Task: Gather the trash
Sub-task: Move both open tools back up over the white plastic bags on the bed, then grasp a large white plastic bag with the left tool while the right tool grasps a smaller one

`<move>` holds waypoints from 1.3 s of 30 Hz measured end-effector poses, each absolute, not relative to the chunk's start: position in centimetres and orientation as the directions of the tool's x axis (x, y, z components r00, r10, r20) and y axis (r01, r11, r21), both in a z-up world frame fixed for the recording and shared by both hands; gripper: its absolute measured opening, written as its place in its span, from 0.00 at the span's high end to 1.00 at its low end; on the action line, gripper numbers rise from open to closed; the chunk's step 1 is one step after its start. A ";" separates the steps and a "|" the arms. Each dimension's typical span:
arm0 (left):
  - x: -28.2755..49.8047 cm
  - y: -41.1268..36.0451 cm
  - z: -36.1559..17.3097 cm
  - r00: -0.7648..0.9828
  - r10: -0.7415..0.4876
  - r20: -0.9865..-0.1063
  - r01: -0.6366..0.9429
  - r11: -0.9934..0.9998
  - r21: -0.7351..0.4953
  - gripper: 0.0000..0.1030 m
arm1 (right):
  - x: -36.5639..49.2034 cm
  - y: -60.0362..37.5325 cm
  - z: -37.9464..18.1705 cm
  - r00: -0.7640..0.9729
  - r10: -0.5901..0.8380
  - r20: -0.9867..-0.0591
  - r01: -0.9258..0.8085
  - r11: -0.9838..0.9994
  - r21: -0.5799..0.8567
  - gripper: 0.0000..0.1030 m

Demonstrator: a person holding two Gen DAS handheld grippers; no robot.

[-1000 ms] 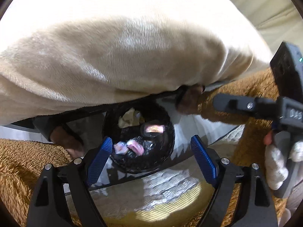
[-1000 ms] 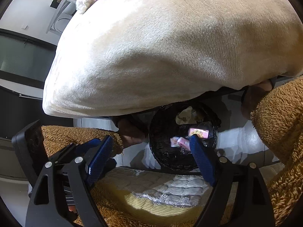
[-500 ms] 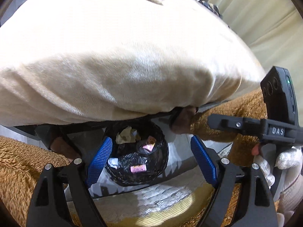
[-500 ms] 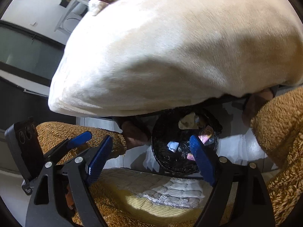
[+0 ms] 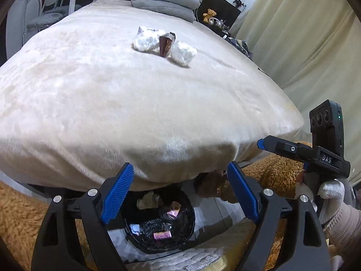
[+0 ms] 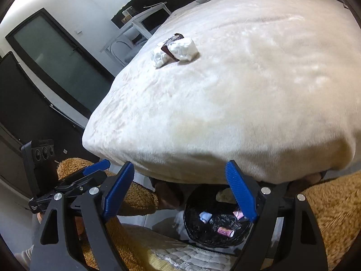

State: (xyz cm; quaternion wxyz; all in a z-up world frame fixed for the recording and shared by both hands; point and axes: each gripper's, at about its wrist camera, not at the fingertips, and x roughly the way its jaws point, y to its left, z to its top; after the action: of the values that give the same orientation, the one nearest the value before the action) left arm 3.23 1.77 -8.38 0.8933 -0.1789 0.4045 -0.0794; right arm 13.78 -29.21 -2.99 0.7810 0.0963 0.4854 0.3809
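Observation:
A pile of trash lies on the cream blanket of the bed [image 5: 112,94]: two white crumpled tissues [image 5: 183,54] and a brown wrapper [image 5: 166,44]. It also shows in the right wrist view [image 6: 182,48]. A black-lined bin [image 5: 158,223] with several wrappers stands on the floor below the bed edge, also seen in the right wrist view [image 6: 216,223]. My left gripper [image 5: 179,194] is open and empty above the bin. My right gripper [image 6: 180,192] is open and empty, also visible from the left wrist view [image 5: 293,149].
Folded grey bedding [image 5: 164,2] lies at the bed's far end. A white chair [image 5: 56,2] stands at the far left, curtains [image 5: 304,33] on the right. A brown fluffy rug [image 6: 334,214] lies around the bin. A dark glass door [image 6: 58,61] is on the left.
Both grippers have risen and tilted up from the bin, so the bed top and the trash pile have come into view. Both stay open.

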 end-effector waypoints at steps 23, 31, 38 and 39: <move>15.7 8.9 -4.5 0.751 -0.179 -0.635 0.016 0.967 -0.254 0.19 | 26.9 -22.2 -0.9 0.315 0.668 -0.674 -0.610 0.687 0.396 0.20; 20.6 9.9 -5.1 0.740 -0.195 -0.644 0.051 0.971 -0.235 0.19 | 30.0 -19.2 -2.0 0.274 0.668 -0.692 -0.640 0.663 0.388 0.20; 24.5 11.0 -6.1 0.725 -0.214 -0.655 0.075 0.969 -0.233 0.19 | 32.0 -17.4 -2.6 0.227 0.694 -0.683 -0.668 0.621 0.409 0.21; 24.9 11.0 -6.3 0.724 -0.219 -0.654 0.085 0.969 -0.231 0.19 | 32.3 -17.2 -2.8 0.218 0.697 -0.684 -0.671 0.616 0.414 0.21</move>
State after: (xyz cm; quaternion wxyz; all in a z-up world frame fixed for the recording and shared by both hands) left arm 24.94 11.00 -6.26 0.9237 -0.0928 0.3625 -0.0823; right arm 32.27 -17.16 -2.76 0.7802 0.0145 0.4463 0.4382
